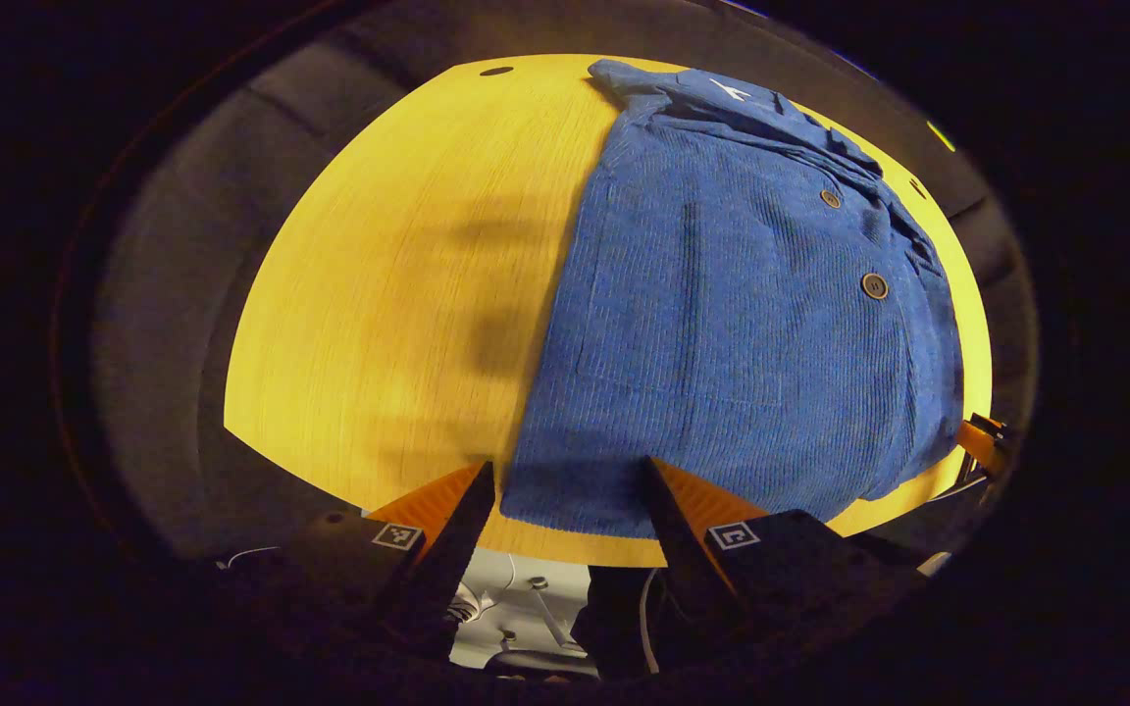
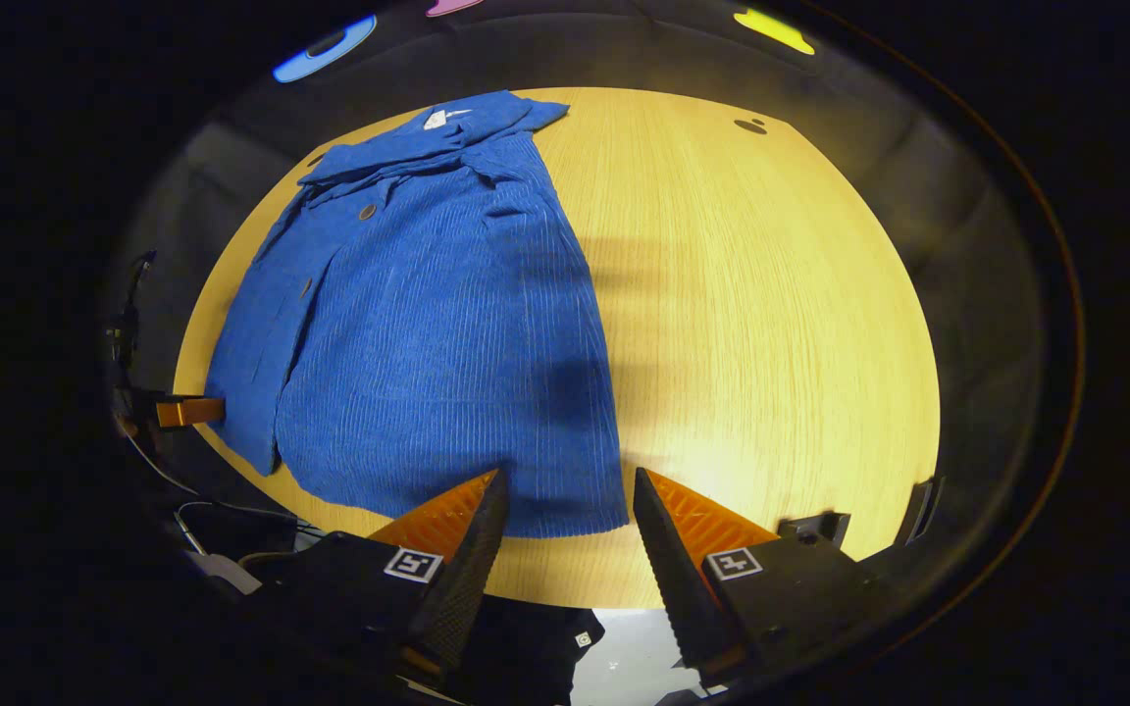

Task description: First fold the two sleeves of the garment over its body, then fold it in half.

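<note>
- Blue garment (image 1: 732,324) lies flat on the yellow table (image 1: 379,324), sleeves apparently already folded in, hem toward both grippers.
- Left gripper (image 1: 570,490) and right gripper (image 2: 565,500): fingers spread, holding nothing, above the hem corners.
- Risk: pinching only the top layer (corduroy looks thick), so the half-fold drags crooked or a sleeve slips out.
- Left gripper view shows two buttons (image 1: 874,285); right gripper view shows bare table on the garment's other side.
</note>
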### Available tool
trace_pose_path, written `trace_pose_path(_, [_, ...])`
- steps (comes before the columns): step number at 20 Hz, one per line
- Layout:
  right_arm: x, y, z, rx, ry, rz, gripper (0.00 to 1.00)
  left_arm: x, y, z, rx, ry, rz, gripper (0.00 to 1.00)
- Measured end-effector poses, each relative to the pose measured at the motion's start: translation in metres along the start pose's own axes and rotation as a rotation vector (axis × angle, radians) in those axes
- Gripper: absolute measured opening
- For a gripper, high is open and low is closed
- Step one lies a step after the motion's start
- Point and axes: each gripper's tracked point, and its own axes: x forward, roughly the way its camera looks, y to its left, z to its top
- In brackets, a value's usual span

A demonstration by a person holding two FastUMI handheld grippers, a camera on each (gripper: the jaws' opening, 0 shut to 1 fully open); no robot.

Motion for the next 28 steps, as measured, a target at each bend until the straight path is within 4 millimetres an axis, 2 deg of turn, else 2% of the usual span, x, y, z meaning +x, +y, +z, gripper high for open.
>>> trace_pose_path(1, [0.002,0.001,0.0,0.011,0.003,0.001,0.77,0.0,0.0,-0.001,-0.001,0.004,-0.008,0.88])
trace_pose_path(2, [0.003,0.001,-0.002,0.013,0.011,-0.002,0.82,0.001,0.0,-0.003,0.002,0.006,-0.021,0.88])
trace_pose_path(5, [0.005,0.001,-0.01,0.014,0.026,-0.011,0.83,0.003,0.003,-0.004,-0.026,0.008,-0.045,0.88])
trace_pose_path(10, [0.015,-0.002,-0.02,0.028,0.058,-0.041,0.83,0.003,0.0,-0.002,0.065,0.0,-0.047,0.84])
trace_pose_path(13, [0.015,-0.001,-0.019,0.032,0.054,-0.046,0.83,0.003,-0.004,-0.002,0.05,0.009,-0.049,0.83])
trace_pose_path(15, [0.016,-0.001,-0.019,0.048,0.061,-0.05,0.83,0.0,-0.01,-0.002,0.047,0.015,-0.059,0.74])
trace_pose_path(18, [0.017,-0.001,-0.016,0.049,0.064,-0.046,0.82,0.003,-0.025,0.004,0.082,-0.021,-0.094,0.33])
trace_pose_path(19, [0.017,0.001,-0.016,0.051,0.064,-0.037,0.71,0.004,-0.026,0.004,0.087,-0.024,-0.093,0.2])
trace_pose_path(20, [0.017,0.004,-0.013,0.076,0.059,-0.028,0.54,0.002,-0.026,0.004,0.091,-0.025,-0.098,0.06])
trace_pose_path(22, [0.018,0.007,-0.011,0.092,0.078,-0.01,0.2,0.001,-0.026,0.004,0.084,-0.016,-0.121,0.07])
trace_pose_path(23, [0.02,0.007,-0.01,0.124,0.07,-0.015,0.2,-0.002,-0.027,0.007,0.057,-0.021,-0.147,0.07])
trace_pose_path(24, [0.019,0.008,-0.01,0.115,0.069,-0.015,0.04,0.001,-0.029,0.008,0.017,-0.013,-0.175,0.06])
trace_pose_path(25, [0.02,0.008,-0.009,0.094,0.065,-0.021,0.04,0.0,-0.03,0.007,-0.005,-0.014,-0.203,0.0])
trace_pose_path(28, [0.017,0.01,-0.005,0.047,0.035,-0.038,0.01,-0.006,-0.031,0.005,-0.055,-0.024,-0.253,0.0])
